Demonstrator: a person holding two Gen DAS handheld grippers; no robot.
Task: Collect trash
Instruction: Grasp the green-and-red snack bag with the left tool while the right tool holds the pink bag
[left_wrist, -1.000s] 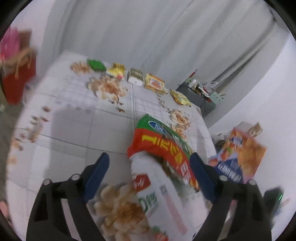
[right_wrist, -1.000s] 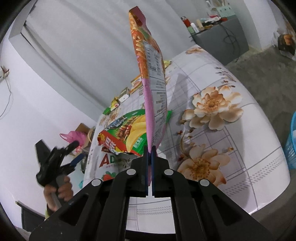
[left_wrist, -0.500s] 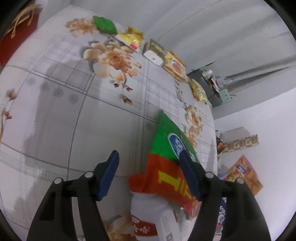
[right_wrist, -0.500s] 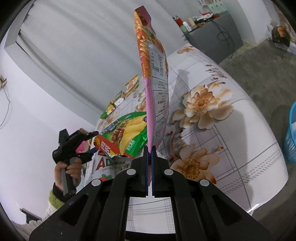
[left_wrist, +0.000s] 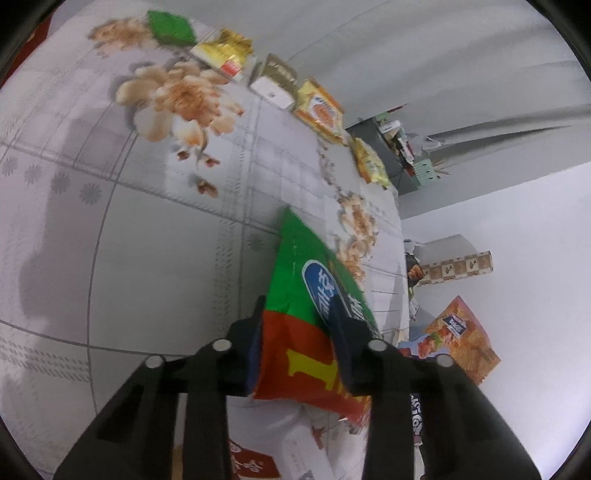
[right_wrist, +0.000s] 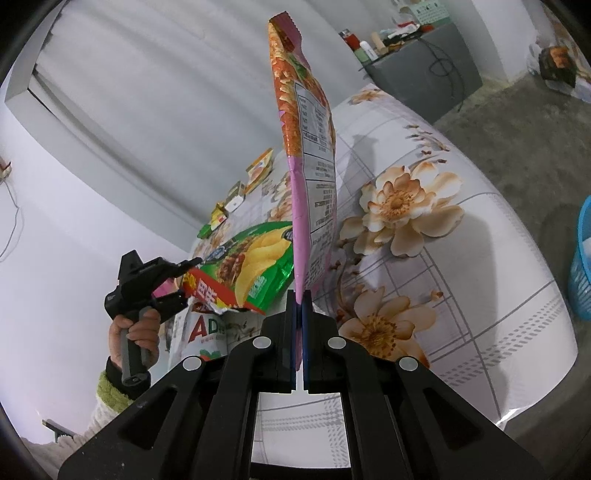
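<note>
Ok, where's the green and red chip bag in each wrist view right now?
Left wrist: the green and red chip bag sits lower centre, between the left gripper fingers, which have just been closing on it.
Right wrist: the bag lies left of centre.
Shared landmark: the floral tablecloth.

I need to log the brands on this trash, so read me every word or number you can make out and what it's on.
"AD": white carton, cut off by the green chip bag.
Chip bag's red band and blue oval: Chinese characters, too blurred.
Pink snack bag: print too small.
Wrappers further back: unreadable.
</note>
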